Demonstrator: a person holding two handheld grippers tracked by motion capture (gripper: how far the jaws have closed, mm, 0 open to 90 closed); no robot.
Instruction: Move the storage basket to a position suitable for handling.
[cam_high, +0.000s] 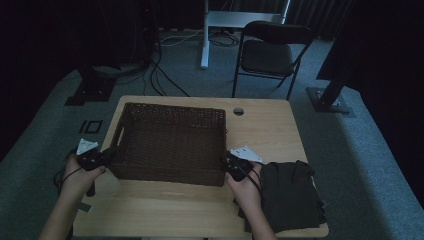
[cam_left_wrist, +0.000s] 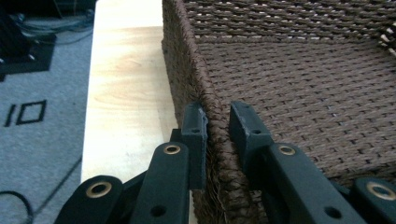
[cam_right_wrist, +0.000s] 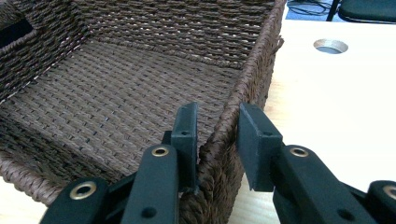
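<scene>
A brown wicker basket (cam_high: 172, 107) stands on the light wooden table (cam_high: 270, 135), empty inside. My left gripper (cam_high: 111, 154) is shut on the rim of the basket's left wall near its front corner. In the left gripper view the woven wall (cam_left_wrist: 187, 60) runs between the jaws of the left gripper (cam_left_wrist: 217, 114), one pad outside and one inside. My right gripper (cam_high: 226, 161) is shut on the right wall's rim near the front right corner. The right gripper view shows that wall (cam_right_wrist: 261, 51) pinched by the right gripper (cam_right_wrist: 219, 116).
A dark folded cloth (cam_high: 290, 192) lies at the table's front right, just beside my right hand. A round cable hole (cam_high: 238, 111) sits behind the basket's right corner. A dark chair (cam_high: 270, 50) and floor cables (cam_high: 165, 75) lie beyond the table.
</scene>
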